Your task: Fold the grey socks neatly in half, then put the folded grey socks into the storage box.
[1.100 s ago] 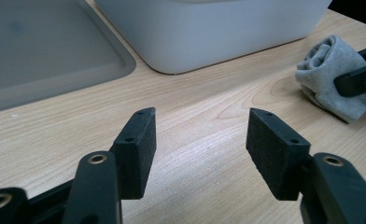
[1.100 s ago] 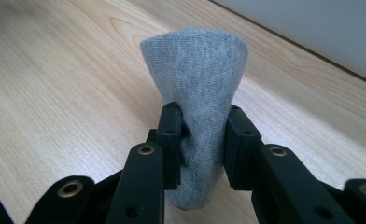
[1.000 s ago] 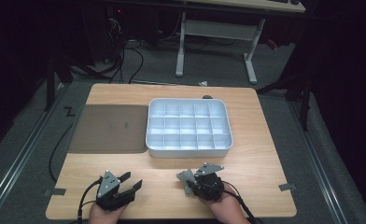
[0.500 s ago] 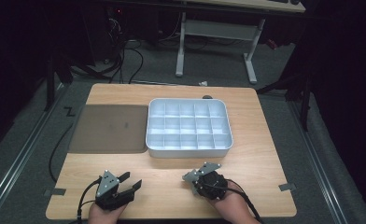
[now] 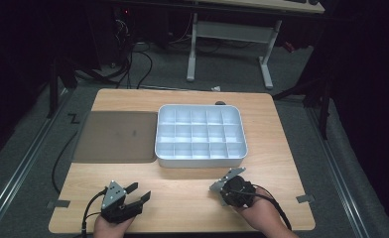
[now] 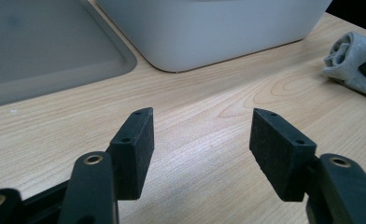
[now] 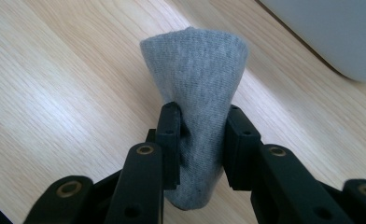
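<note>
At the left of the worktop [image 5: 182, 203] a flat grey tray mat [image 5: 115, 136] is seen lying just beside, perhaps touching, the white compartment organiser [image 5: 201, 135]; all its cells appear empty. Near the front edge the left gripper [image 5: 138, 194] is held low over bare wood, its fingers [image 6: 134, 149] spread wide with nothing between them. Farther right, the right gripper [image 7: 197, 140] is seen with its fingers [image 7: 170, 140] pinching a rolled grey sock [image 7: 197, 79], which is squeezed at its middle and flares out beyond the pads; in the high view the sock [image 5: 222, 184] is carried just in front of the organiser's near wall. The step in hand is judged to be the carrying of the sock to one of the cells. To be done well, the pinch should be kept firm, since soft knit can slip; the roll should be lifted above the near rim before it is moved forward, then lowered end-first so that the flared end is not caught on a divider. Open room is offered over the organiser from above. Less margin is left at the worktop's front edge close behind both hands, and the trailing cables should be kept off the organiser's corner.
</note>
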Motion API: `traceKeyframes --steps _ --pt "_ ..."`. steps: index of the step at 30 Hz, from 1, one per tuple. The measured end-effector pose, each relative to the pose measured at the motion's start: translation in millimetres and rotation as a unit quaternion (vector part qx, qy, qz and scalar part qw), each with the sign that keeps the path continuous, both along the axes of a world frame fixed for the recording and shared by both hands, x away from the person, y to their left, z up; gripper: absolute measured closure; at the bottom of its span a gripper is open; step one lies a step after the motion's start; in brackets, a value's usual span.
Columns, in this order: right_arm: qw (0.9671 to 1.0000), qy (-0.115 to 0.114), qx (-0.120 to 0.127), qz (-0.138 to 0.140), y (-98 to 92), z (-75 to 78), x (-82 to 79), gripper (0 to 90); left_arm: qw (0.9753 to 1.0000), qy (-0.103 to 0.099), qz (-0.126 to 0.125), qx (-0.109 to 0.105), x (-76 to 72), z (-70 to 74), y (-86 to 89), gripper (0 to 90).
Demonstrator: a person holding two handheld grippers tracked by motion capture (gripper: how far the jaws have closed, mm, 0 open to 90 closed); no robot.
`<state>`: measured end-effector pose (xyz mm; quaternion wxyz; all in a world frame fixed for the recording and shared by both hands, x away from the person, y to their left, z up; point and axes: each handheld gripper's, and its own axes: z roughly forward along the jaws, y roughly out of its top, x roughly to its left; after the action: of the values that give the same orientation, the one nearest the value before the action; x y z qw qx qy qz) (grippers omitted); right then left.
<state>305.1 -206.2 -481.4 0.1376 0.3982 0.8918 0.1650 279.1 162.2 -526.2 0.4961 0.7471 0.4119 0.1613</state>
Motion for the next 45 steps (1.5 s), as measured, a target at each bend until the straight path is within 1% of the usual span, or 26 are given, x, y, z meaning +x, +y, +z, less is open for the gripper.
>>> traceKeyframes --steps 6,10,15,17,21,25,27,31,36,40,45 --pt "0.9998 0.014 -0.016 0.0 -10.8 3.2 4.4 71.6 1.0 -0.001 -0.001 0.005 -0.1 -0.1 0.0 40.8" --pt "0.9995 0.018 -0.024 -0.005 -18.7 7.0 7.1 71.6 0.9998 0.0 0.007 0.017 0.8 -0.6 0.2 41.0" --pt "0.9991 0.021 -0.032 -0.015 -29.6 12.1 10.3 71.7 0.9995 -0.008 0.013 0.027 1.8 0.1 2.1 40.3" --pt "0.9991 0.023 -0.031 -0.018 -33.0 13.5 11.7 71.7 0.9996 -0.008 0.016 0.024 2.1 0.1 3.2 39.9" --pt "0.999 0.024 -0.028 -0.024 -37.3 16.8 14.4 71.7 0.9993 -0.003 0.025 0.027 3.3 0.0 5.5 39.3" --pt "0.9989 0.028 -0.022 -0.032 -40.3 20.2 17.0 71.7 0.9994 -0.004 0.022 0.026 3.7 0.2 5.6 38.3" --pt "0.9986 0.034 -0.017 -0.036 -41.0 21.7 18.4 71.6 0.9995 -0.004 0.019 0.025 3.8 0.3 5.5 38.2" --pt "0.9986 0.035 -0.01 -0.039 -42.2 27.2 22.1 71.7 0.9995 -0.005 0.017 0.026 3.8 1.1 5.2 38.0" --pt "0.9986 0.029 -0.001 -0.044 -44.1 38.7 28.0 71.7 0.9996 -0.005 0.018 0.021 3.4 2.1 6.1 37.9" --pt "0.9989 0.025 -0.002 -0.041 -44.9 48.7 33.7 71.8 0.9996 -0.003 0.016 0.022 4.1 0.7 5.9 37.9" --pt "0.9985 0.028 0.006 -0.046 -45.8 60.9 39.9 71.9 0.9997 -0.003 0.012 0.019 2.3 0.4 6.7 37.9"
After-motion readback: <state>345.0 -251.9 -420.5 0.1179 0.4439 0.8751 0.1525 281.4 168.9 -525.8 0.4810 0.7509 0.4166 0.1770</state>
